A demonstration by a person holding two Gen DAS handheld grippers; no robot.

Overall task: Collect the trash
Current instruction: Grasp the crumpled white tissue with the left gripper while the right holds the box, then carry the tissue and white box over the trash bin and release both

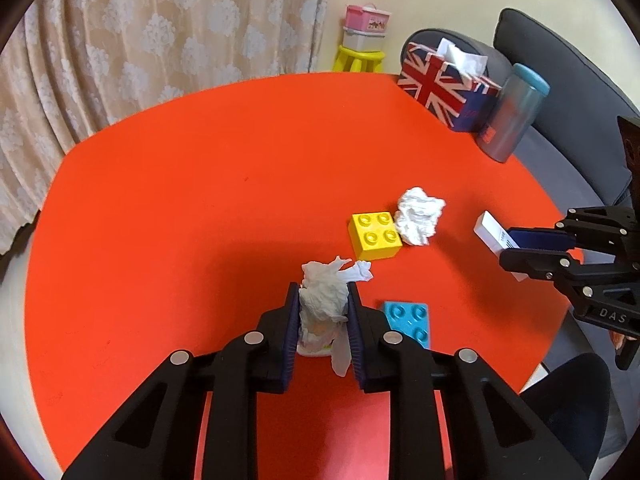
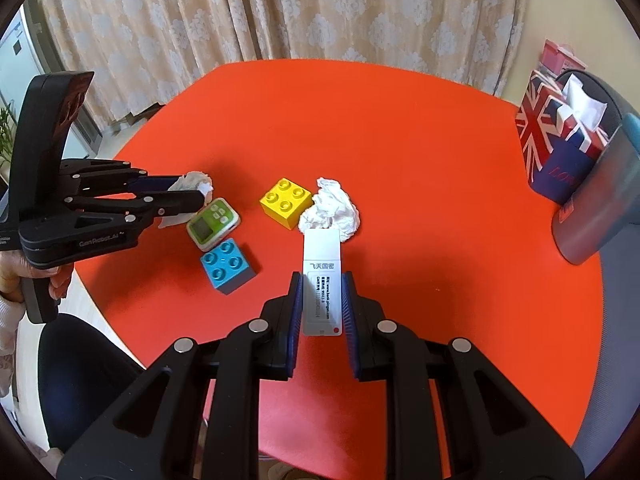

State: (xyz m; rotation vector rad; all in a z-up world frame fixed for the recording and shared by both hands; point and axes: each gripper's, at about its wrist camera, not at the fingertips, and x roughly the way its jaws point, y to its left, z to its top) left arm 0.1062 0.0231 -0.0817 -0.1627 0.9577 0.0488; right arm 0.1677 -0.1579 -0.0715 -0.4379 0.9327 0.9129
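One crumpled tissue [image 1: 323, 304] is pinched between the left gripper [image 1: 323, 312] pads just above the red table [image 1: 200, 184]; another crumpled tissue [image 2: 332, 208] lies against the yellow brick [image 2: 286, 202]. The right gripper [image 2: 322, 304] is clamped on a white USB token [image 2: 322, 280].

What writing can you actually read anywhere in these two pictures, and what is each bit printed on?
"飞天国密": white stick held in the right gripper; the smaller lines below are too small to read.
"DAS": right gripper's body, seen from the left camera.
"GenRobot.AI": left gripper.
Flag tissue box: red script, blurred.
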